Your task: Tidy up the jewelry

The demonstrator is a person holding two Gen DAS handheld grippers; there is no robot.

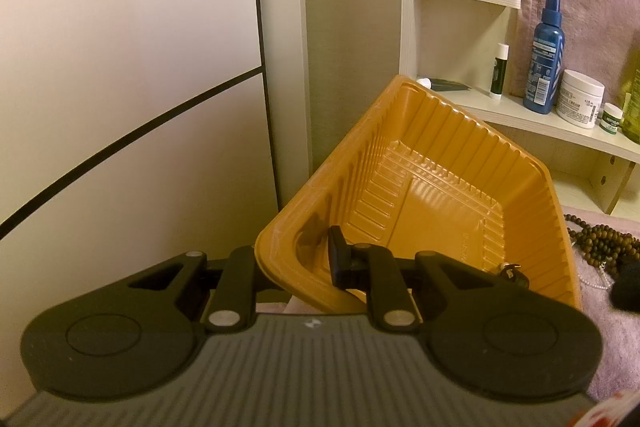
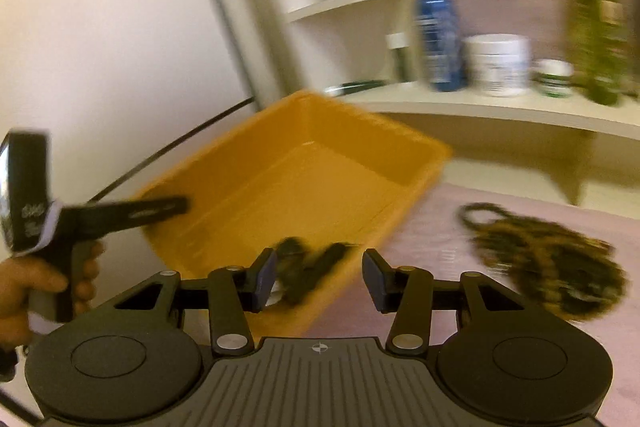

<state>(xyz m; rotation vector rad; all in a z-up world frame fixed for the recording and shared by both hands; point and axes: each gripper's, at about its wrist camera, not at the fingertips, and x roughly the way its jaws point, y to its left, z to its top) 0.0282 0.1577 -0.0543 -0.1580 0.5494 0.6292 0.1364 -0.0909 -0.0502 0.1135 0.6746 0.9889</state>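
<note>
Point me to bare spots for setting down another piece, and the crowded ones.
Free: most of the orange tray floor, and pink cloth between tray and bead pile. Crowded: the tray's near corner with the dark piece, and the shelf around the bottles.

Warm, dim yellowish indoor light tints both fisheye views, whose corners fall to black and whose straight edges bow, the left wrist picture sharp with soft glare on the orange tray (image 1: 424,187), the right wrist picture smeared throughout by motion blur.
</note>
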